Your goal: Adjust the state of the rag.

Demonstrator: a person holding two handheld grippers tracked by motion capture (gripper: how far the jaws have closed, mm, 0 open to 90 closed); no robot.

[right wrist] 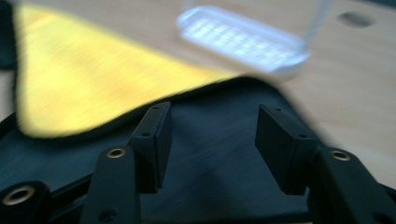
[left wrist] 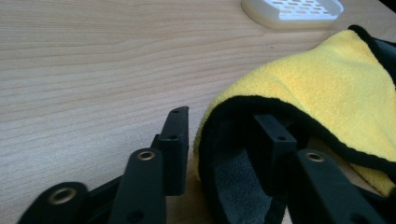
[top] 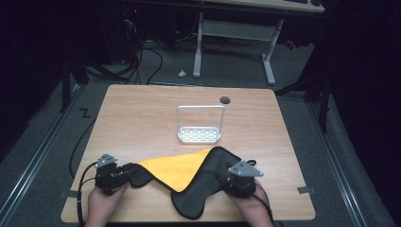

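Observation:
A cloth, yellow on one face [top: 177, 168] and dark grey on the other [top: 208, 189], lies rumpled at the table's near edge. My left gripper [top: 128, 171] is at the cloth's left corner. In the left gripper view it [left wrist: 224, 122] stands open, with the black-hemmed folded edge of the cloth [left wrist: 317, 84] between the jaws and draped over the right one. My right gripper [top: 238, 176] is over the cloth's right part. In the right gripper view it [right wrist: 212, 114] is open above the dark grey face [right wrist: 210, 154], with nothing pinched.
A white slotted rack [top: 199, 135] with a tall wire handle stands at the middle of the wooden table [top: 142, 118]. A round cable hole [top: 225, 100] is near the far edge. Beyond the table are another desk's legs and cables on the floor.

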